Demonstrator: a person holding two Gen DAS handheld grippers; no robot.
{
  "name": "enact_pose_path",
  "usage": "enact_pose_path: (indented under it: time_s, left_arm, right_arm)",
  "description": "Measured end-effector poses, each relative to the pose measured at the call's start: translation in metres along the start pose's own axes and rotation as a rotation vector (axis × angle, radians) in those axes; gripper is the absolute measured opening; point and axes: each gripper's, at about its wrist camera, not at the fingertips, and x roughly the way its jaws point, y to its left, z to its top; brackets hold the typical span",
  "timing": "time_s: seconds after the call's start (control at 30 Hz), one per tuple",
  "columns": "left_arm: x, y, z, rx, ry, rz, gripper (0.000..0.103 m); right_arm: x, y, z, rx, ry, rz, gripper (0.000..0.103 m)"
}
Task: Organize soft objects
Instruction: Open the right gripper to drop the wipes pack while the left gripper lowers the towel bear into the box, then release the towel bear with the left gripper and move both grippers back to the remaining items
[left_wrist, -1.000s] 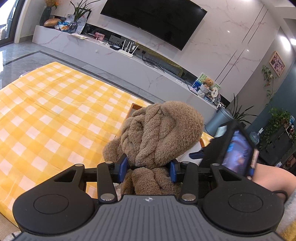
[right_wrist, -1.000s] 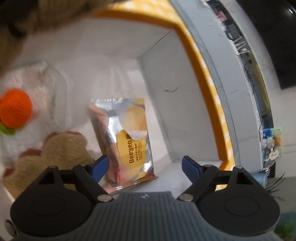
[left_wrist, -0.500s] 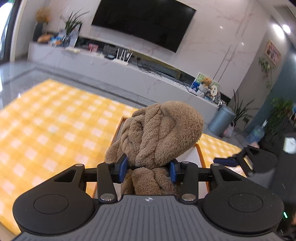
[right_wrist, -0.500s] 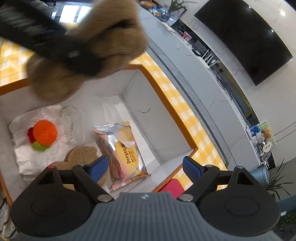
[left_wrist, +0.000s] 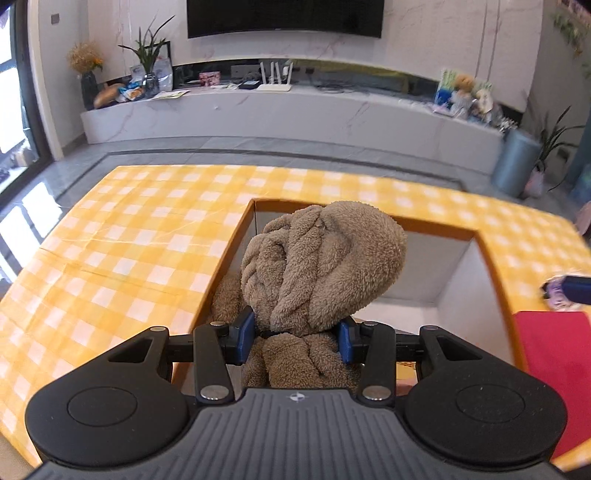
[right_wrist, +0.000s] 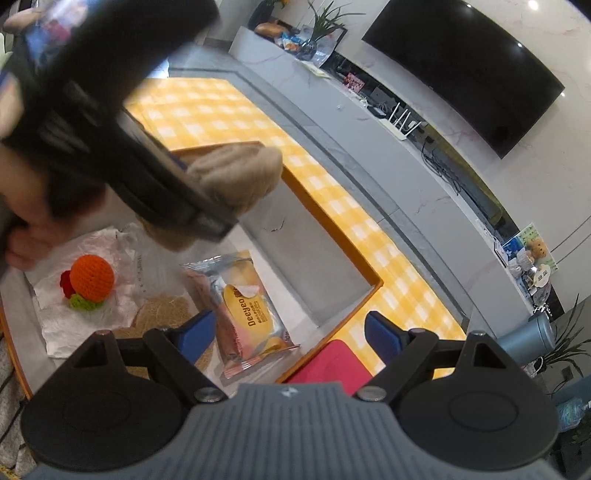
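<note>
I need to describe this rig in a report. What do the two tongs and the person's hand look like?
Both the left tongs and right tongs have matte black bodies, round discs at each side, a ribbed grey centre plate with a small round emblem, silver screws, and blue finger pads. The bare hand shows no sleeve.

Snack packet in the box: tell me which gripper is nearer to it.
Right. The right gripper hangs open just above the snack packet, while the left gripper is higher over the box, shut on the brown towel.

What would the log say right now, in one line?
left tool: shut on towel | towel: above box | right tool: open, holding nothing | snack: in box
</note>
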Motion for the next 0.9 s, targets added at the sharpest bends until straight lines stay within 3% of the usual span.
enact_pose_path:
  time_s: [0.27, 0.4, 0.5, 0.6, 0.77, 0.9]
  left_arm:
    - [0.015, -0.007, 0.004, -0.005, 0.036, 0.024, 0.051]
    - [0.010, -0.007, 0.002, 0.039, 0.007, 0.006, 0.066]
    - [-0.001, -0.004, 0.000, 0.003, -0.046, 0.008, 0.082]
    - [-0.010, -0.002, -0.001, -0.034, -0.084, -0.029, 0.088]
    - [-0.018, 0.011, 0.004, -0.123, -0.069, -0.125, 0.090]
    - [-0.028, 0.011, 0.005, -0.113, -0.081, -0.129, 0.090]
  right_arm:
    - [-0.004, -0.012, -0.010, 0.066, -0.016, 0.001, 0.085]
    - [-0.003, -0.020, -0.015, 0.145, -0.025, 0.012, 0.085]
    - [-0.003, -0.023, -0.018, 0.195, -0.034, 0.027, 0.085]
    - [-0.003, -0.025, -0.021, 0.219, -0.040, 0.046, 0.086]
    - [-0.004, -0.026, -0.023, 0.234, -0.042, 0.032, 0.086]
    - [-0.004, -0.032, -0.026, 0.274, -0.041, 0.024, 0.087]
